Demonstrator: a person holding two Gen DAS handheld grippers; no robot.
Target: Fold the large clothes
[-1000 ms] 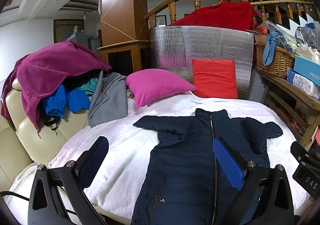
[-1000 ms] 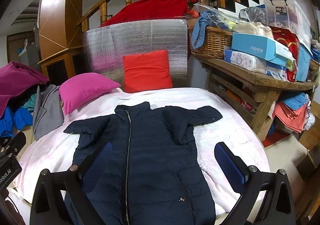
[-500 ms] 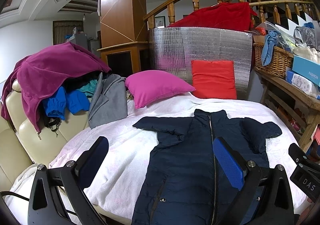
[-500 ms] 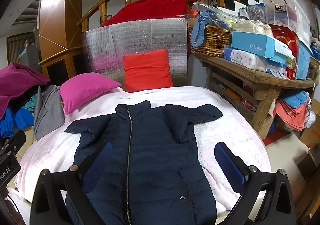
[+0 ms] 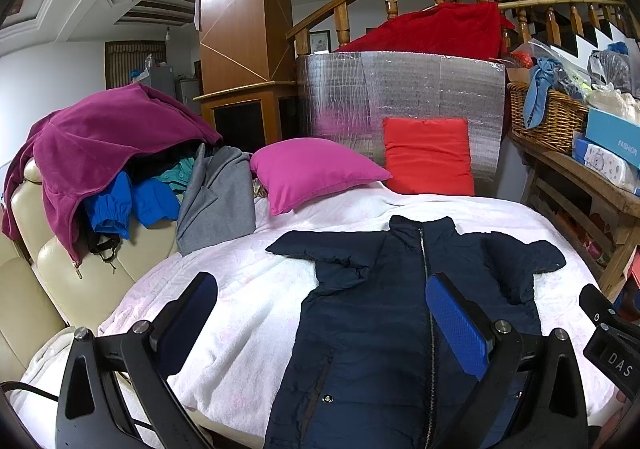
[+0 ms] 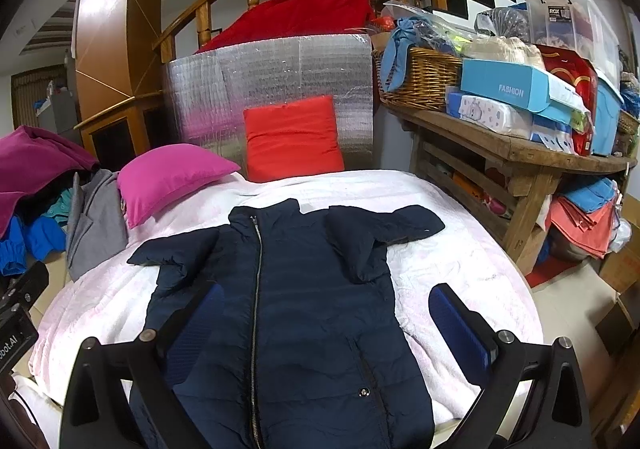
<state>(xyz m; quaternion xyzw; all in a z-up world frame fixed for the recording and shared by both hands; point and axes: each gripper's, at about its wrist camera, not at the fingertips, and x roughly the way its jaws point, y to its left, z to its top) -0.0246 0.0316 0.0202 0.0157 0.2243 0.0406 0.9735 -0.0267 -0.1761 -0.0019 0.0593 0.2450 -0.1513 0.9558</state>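
A navy padded jacket (image 5: 384, 313) lies flat, zipped, front up on the white-covered bed (image 5: 240, 289), collar away from me, both sleeves bent in at the shoulders. It also shows in the right wrist view (image 6: 304, 289). My left gripper (image 5: 320, 313) is open and empty, held above the jacket's lower left side. My right gripper (image 6: 326, 313) is open and empty, held above the jacket's lower right part. Neither touches the jacket.
A pink pillow (image 5: 316, 173) and a red cushion (image 5: 428, 155) stand at the bed's head against silver foil sheet (image 5: 400, 93). A clothes pile (image 5: 104, 153) covers the cream sofa on the left. A wooden bench (image 6: 512, 153) with basket and boxes stands on the right.
Both grippers have drifted slightly; the views shift a little. The jacket has not moved and both grippers stay open.
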